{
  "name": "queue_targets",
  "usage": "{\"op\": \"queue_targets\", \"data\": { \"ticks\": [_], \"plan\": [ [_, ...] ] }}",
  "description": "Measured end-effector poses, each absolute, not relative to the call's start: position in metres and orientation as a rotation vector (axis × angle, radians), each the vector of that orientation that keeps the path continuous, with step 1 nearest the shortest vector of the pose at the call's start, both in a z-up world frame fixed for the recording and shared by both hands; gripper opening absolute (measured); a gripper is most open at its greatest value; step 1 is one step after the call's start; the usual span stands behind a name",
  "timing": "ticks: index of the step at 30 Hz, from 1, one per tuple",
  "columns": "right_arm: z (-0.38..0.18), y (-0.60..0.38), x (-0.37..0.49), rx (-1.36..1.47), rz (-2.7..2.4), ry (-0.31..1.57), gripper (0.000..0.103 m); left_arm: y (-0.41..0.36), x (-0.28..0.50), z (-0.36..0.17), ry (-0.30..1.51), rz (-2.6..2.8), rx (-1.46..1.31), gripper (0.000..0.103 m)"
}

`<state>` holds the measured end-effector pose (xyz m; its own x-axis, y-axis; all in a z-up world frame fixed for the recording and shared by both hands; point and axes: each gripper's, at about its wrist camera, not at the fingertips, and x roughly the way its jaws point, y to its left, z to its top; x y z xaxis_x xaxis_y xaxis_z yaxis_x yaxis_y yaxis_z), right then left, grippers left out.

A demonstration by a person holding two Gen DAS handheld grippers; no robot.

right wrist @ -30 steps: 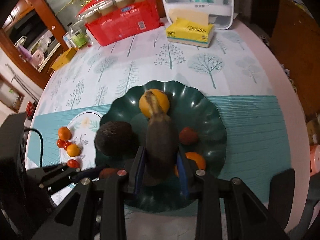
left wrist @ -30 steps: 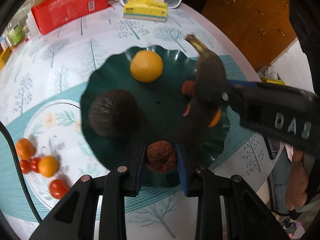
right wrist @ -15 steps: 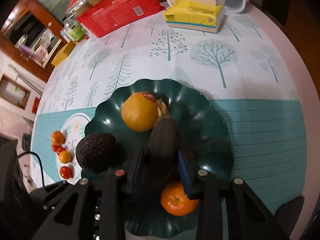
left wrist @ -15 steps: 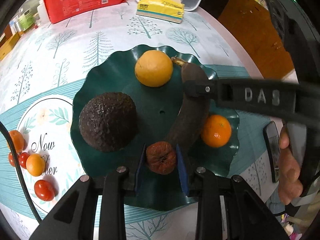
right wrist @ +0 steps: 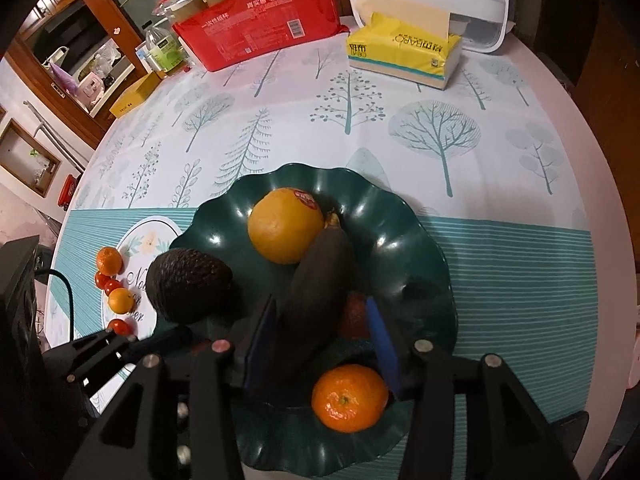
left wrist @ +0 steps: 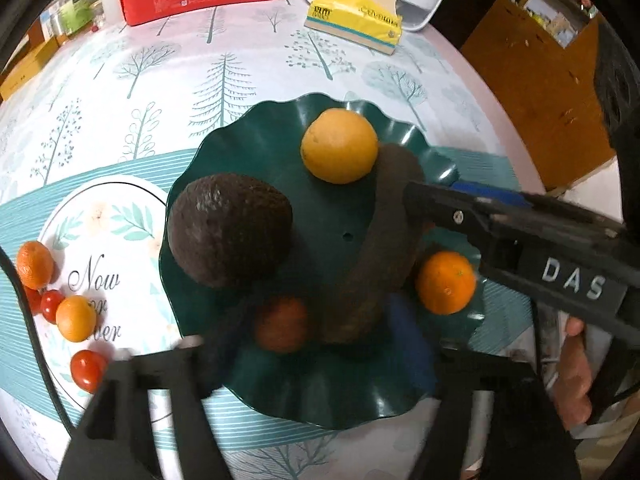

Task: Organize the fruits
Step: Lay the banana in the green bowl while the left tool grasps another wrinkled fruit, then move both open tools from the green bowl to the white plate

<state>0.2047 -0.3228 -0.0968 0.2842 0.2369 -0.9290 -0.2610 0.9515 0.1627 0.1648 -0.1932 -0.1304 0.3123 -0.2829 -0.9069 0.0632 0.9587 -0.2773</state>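
Both grippers' jaws were opening: left gripper (left wrist: 308, 344) released reddish fruit (left wrist: 280, 329), right gripper (right wrist: 320, 336) freed blackened banana (right wrist: 318, 284), both resting on green plate (right wrist: 424, 236).

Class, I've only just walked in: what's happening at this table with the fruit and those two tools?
A person is sorting fruit onto a dark green wavy plate using hand-held tongs. The right tongs are opening around a blackened banana lying on the plate; the left tongs are opening beside a small reddish fruit. An avocado, a large orange and a mandarin are already on it. Cherry tomatoes and small oranges still wait on the tablecloth.
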Motion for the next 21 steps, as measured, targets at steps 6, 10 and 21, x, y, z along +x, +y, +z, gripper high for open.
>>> {"op": "queue_targets", "data": {
  "ticks": [6,10,21],
  "plan": [
    [-0.087,-0.323,0.198,-0.022,0.339,1.206,0.048,-0.194,0.163,-0.122,1.220,-0.226,-0.177,0.077],
    [-0.082,-0.321,0.193,-0.026,0.337,1.190,0.048,-0.195,0.159,-0.118,1.219,-0.221,-0.167,0.077],
    [-0.076,-0.318,0.179,-0.053,0.323,1.169,0.048,-0.179,0.139,-0.101,1.196,-0.194,-0.139,0.077]
  ]
}}
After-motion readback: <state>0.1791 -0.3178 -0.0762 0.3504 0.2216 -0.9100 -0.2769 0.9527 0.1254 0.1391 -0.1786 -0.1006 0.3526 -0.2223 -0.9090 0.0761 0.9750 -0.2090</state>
